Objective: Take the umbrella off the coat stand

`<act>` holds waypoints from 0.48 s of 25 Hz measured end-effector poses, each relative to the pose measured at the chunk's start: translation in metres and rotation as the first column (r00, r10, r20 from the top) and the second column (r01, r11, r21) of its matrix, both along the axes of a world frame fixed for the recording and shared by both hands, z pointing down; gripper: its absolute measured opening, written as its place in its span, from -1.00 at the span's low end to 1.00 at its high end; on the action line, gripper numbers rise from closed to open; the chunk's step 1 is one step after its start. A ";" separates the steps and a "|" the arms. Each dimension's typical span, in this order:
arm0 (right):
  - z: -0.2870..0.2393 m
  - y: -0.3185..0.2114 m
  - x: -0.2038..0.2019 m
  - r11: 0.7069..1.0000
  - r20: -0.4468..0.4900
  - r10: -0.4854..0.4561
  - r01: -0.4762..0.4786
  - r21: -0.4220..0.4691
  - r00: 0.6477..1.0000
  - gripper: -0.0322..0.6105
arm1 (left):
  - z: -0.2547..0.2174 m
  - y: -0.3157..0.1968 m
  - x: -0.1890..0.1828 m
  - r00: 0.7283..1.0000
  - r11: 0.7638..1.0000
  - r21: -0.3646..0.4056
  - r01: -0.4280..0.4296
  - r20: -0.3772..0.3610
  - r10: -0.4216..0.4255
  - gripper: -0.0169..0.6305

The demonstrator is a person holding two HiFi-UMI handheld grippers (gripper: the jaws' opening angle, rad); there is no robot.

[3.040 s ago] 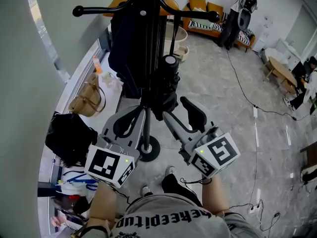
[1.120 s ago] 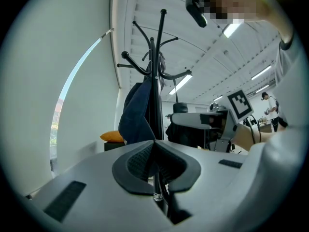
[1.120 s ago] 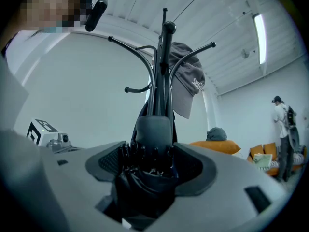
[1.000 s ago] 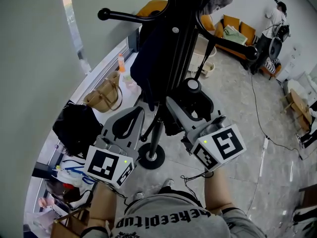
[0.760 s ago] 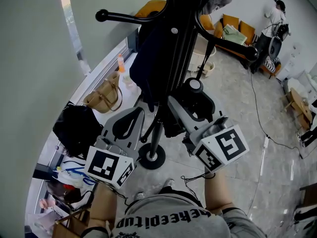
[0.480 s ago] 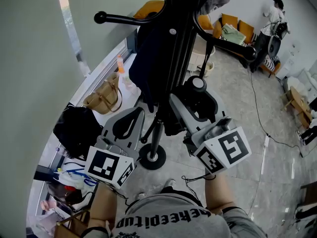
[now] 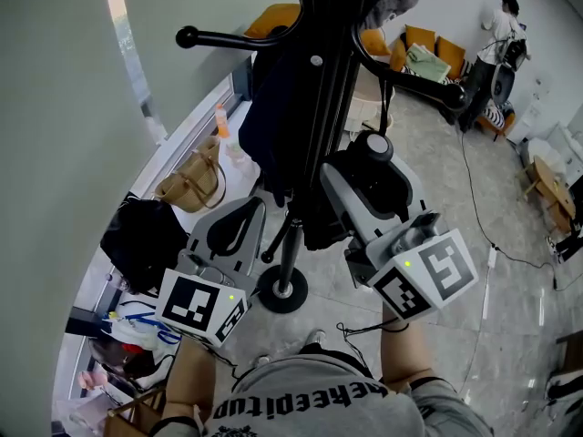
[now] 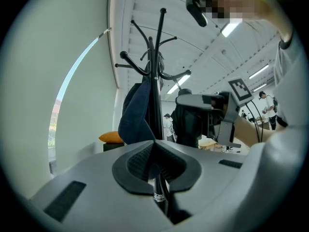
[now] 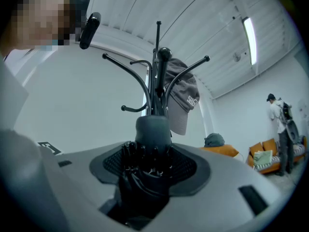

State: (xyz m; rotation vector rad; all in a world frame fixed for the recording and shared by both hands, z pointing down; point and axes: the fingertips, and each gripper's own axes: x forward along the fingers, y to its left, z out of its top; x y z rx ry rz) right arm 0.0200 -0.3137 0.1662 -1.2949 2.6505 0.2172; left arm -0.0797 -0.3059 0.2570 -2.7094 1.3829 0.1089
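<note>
The black coat stand rises in the middle, with a navy garment on it. My left gripper is shut on the stand's pole, which passes between its pads. My right gripper is shut on the folded black umbrella, just right of the pole. Its jaws have just been closing, with the umbrella between them. In the right gripper view the umbrella's rounded end sticks up above the pads, in front of the stand's hooks and a grey cap.
A tan bag and a black bag lie by the curved wall at left. The stand's round foot is close to the person's feet. An orange sofa, a standing person and a floor cable are far right.
My right gripper has risen with the umbrella in it and drifted right, away from the pole. The left gripper has stayed where it was.
</note>
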 end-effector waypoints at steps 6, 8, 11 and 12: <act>-0.007 0.004 0.002 1.000 0.003 0.011 -0.011 0.016 1.000 -0.15 | -0.002 0.001 -0.001 1.000 1.000 0.005 -0.004 -0.002 0.004 -0.90; -0.009 0.006 0.003 1.000 0.012 0.010 -0.010 0.020 1.000 -0.15 | -0.002 0.002 -0.002 1.000 1.000 0.005 -0.005 -0.002 0.005 -0.90; -0.017 0.010 0.002 0.999 0.001 0.009 -0.009 0.036 1.000 -0.15 | -0.002 0.003 -0.002 1.000 1.000 0.006 -0.006 -0.004 0.006 -0.90; -0.019 0.012 0.003 0.999 0.001 0.011 -0.011 0.040 1.000 -0.15 | -0.002 0.003 -0.002 1.000 1.000 0.006 -0.007 -0.005 0.007 -0.90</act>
